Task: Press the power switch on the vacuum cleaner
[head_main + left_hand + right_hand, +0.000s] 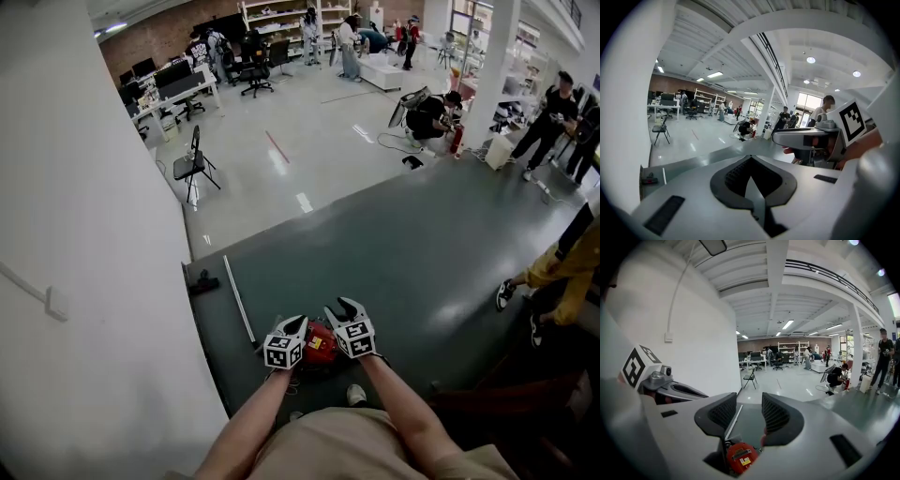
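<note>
The red vacuum cleaner [317, 345] sits on the dark grey floor mat [394, 253], right in front of the person's feet. Its switch cannot be made out. My left gripper [298, 324] hovers over the vacuum's left side, its jaws closed tip to tip with nothing between them [750, 159]. Just to its right, my right gripper [345, 307] hangs over the vacuum's right side. Its ribbed jaws [749, 411] stand wide apart and empty. In the right gripper view the red vacuum body [740, 456] with its yellow label shows low down through the gap.
A white wand tube [237, 298] lies on the mat left of the vacuum, with a black nozzle [202, 281] by the white wall [84, 234]. A person in yellow trousers [553, 272] stands at the right edge. A folding chair [192, 164] and other people are farther off.
</note>
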Available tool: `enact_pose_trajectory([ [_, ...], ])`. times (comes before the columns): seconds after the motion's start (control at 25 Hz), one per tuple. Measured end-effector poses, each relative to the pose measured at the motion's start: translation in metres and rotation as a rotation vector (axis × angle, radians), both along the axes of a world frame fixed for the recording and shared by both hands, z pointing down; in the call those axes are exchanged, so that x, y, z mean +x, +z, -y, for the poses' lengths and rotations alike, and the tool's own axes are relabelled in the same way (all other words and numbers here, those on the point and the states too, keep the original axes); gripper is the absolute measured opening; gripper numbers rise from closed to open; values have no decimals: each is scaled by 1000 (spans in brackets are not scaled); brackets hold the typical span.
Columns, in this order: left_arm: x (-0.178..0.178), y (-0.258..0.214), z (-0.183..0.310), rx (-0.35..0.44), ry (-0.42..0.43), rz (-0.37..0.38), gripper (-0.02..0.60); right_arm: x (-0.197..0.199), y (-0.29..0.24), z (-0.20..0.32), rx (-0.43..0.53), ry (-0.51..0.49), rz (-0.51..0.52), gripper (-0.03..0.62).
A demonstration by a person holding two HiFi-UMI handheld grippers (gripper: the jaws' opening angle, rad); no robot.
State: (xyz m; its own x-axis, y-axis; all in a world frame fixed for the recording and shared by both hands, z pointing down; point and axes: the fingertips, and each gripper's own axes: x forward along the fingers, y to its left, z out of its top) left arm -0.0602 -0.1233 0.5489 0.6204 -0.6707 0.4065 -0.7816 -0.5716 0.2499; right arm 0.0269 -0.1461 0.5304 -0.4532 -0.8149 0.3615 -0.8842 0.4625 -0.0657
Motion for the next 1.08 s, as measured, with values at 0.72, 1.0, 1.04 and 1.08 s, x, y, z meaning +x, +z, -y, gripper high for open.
enact_pose_trajectory([
  [0.72, 7, -17, 13, 20, 8, -5, 5, 2, -11, 2, 8, -16, -83, 23],
  [1.0, 21, -20, 18, 13, -19, -8, 5, 24, -16, -1, 1, -12, -67, 23],
  [1.04, 22, -20, 21, 15, -22, -9, 5, 27, -15, 1, 7, -9, -69, 23],
  [1.08, 23, -19, 23, 17, -24, -11, 5, 31, -13, 3, 15, -6, -72, 23],
])
